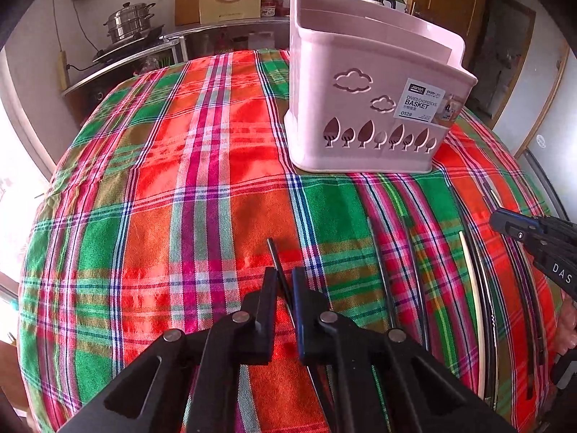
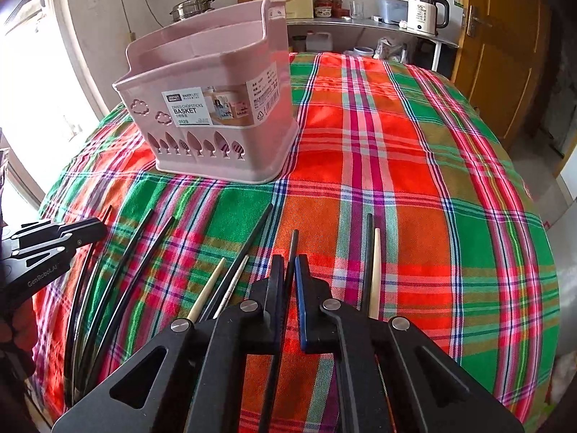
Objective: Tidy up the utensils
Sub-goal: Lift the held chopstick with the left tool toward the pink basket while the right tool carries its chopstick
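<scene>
- A thin black chopstick is pinched between the nearly closed fingers of the left gripper, its tip left jutting forward so it can likely be dropped end-first into the holder.
- A second black chopstick is clamped the same way in the right gripper, low over the plaid cloth that covers the worktop.
- The remaining chopsticks, black and pale, are laid roughly parallel along the near edge, within reach of both grippers.
- The pink chopstick basket is stood upright farther back, its top open, apart from every chopstick.
- A bare stretch of cloth is left between grippers and basket, so a clear path forward is judged available.
- The basket's raised rim would have to be cleared by any carried chopstick.
</scene>
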`<action>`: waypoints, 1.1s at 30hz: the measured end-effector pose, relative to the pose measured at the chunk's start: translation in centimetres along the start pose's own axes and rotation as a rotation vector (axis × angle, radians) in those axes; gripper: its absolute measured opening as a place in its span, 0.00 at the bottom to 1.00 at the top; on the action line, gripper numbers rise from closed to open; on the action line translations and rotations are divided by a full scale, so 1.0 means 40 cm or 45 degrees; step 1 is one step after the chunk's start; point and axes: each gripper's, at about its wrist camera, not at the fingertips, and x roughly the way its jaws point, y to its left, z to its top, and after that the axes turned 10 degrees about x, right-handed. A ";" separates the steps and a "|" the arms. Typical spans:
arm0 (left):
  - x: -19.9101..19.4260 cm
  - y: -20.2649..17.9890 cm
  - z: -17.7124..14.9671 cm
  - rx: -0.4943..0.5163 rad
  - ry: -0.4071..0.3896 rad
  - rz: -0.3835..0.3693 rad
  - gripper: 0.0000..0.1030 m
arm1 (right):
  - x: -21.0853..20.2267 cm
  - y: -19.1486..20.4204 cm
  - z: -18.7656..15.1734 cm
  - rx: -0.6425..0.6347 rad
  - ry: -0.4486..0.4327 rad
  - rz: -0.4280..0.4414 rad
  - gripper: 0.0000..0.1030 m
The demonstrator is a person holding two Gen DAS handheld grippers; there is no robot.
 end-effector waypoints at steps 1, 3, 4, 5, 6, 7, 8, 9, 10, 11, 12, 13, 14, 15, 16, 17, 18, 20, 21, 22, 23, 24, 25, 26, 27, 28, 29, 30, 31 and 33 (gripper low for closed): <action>-0.003 0.003 0.001 -0.004 -0.004 -0.014 0.07 | -0.011 0.001 0.001 0.000 -0.010 0.008 0.05; -0.014 0.008 0.004 -0.006 -0.017 -0.034 0.07 | -0.035 0.004 0.005 -0.003 -0.034 0.024 0.05; -0.024 0.007 0.005 -0.003 -0.029 -0.039 0.07 | -0.047 0.005 0.010 -0.003 -0.046 0.032 0.05; -0.035 0.008 0.008 0.001 -0.042 -0.043 0.07 | -0.059 0.006 0.018 -0.003 -0.059 0.042 0.05; -0.048 0.008 0.011 0.005 -0.057 -0.047 0.07 | -0.073 0.006 0.022 -0.003 -0.074 0.053 0.05; -0.063 0.009 0.015 0.007 -0.074 -0.054 0.06 | -0.089 0.007 0.027 -0.002 -0.091 0.063 0.05; -0.081 0.009 0.018 0.009 -0.093 -0.058 0.06 | -0.104 0.010 0.031 -0.003 -0.110 0.072 0.05; -0.099 0.008 0.023 0.013 -0.115 -0.059 0.06 | -0.121 0.011 0.037 -0.005 -0.132 0.079 0.05; -0.118 0.009 0.029 0.019 -0.137 -0.058 0.06 | -0.138 0.013 0.043 -0.006 -0.154 0.087 0.05; -0.139 0.007 0.033 0.024 -0.159 -0.055 0.06 | -0.156 0.018 0.047 -0.007 -0.177 0.096 0.04; -0.159 0.006 0.040 0.030 -0.180 -0.053 0.06 | -0.173 0.020 0.052 -0.008 -0.200 0.103 0.04; -0.180 0.006 0.047 0.035 -0.201 -0.052 0.06 | -0.191 0.024 0.057 -0.011 -0.222 0.109 0.04; -0.201 0.007 0.052 0.039 -0.223 -0.051 0.06 | -0.207 0.026 0.061 -0.015 -0.246 0.116 0.04; -0.222 0.008 0.059 0.041 -0.246 -0.047 0.05 | -0.225 0.029 0.066 -0.019 -0.267 0.121 0.04; -0.243 0.011 0.063 0.043 -0.268 -0.044 0.05 | -0.240 0.032 0.070 -0.023 -0.288 0.124 0.04; -0.264 0.012 0.069 0.042 -0.290 -0.041 0.05 | -0.256 0.035 0.074 -0.026 -0.307 0.128 0.04; -0.286 0.013 0.073 0.041 -0.311 -0.038 0.05 | -0.271 0.039 0.079 -0.030 -0.327 0.132 0.04; -0.324 0.020 0.080 0.039 -0.349 -0.031 0.04 | -0.301 0.043 0.085 -0.033 -0.366 0.141 0.04; -0.340 0.023 0.083 0.038 -0.365 -0.028 0.04 | -0.315 0.045 0.088 -0.035 -0.384 0.145 0.04; -0.356 0.026 0.086 0.035 -0.378 -0.024 0.04 | -0.328 0.046 0.091 -0.037 -0.400 0.149 0.04; -0.369 0.029 0.088 0.033 -0.391 -0.020 0.04 | -0.341 0.048 0.094 -0.037 -0.415 0.153 0.04; -0.381 0.031 0.089 0.033 -0.403 -0.017 0.04 | -0.352 0.049 0.095 -0.039 -0.429 0.157 0.04; -0.391 0.035 0.089 0.032 -0.412 -0.015 0.04 | -0.361 0.050 0.095 -0.040 -0.442 0.159 0.04; -0.400 0.037 0.089 0.030 -0.419 -0.014 0.04 | -0.369 0.052 0.096 -0.043 -0.451 0.158 0.04; -0.408 0.040 0.089 0.028 -0.425 -0.014 0.04 | -0.375 0.051 0.098 -0.045 -0.458 0.160 0.04; -0.414 0.042 0.089 0.026 -0.430 -0.013 0.04 | -0.381 0.051 0.098 -0.046 -0.464 0.162 0.04; -0.420 0.044 0.089 0.024 -0.434 -0.013 0.04 | -0.387 0.052 0.098 -0.046 -0.469 0.163 0.04; -0.427 0.047 0.089 0.022 -0.440 -0.015 0.04 | -0.392 0.053 0.099 -0.048 -0.474 0.164 0.04; -0.435 0.048 0.088 0.022 -0.448 -0.016 0.04 | -0.397 0.055 0.100 -0.052 -0.479 0.166 0.04; -0.447 0.050 0.092 0.019 -0.457 -0.021 0.04 | -0.408 0.057 0.101 -0.056 -0.490 0.169 0.04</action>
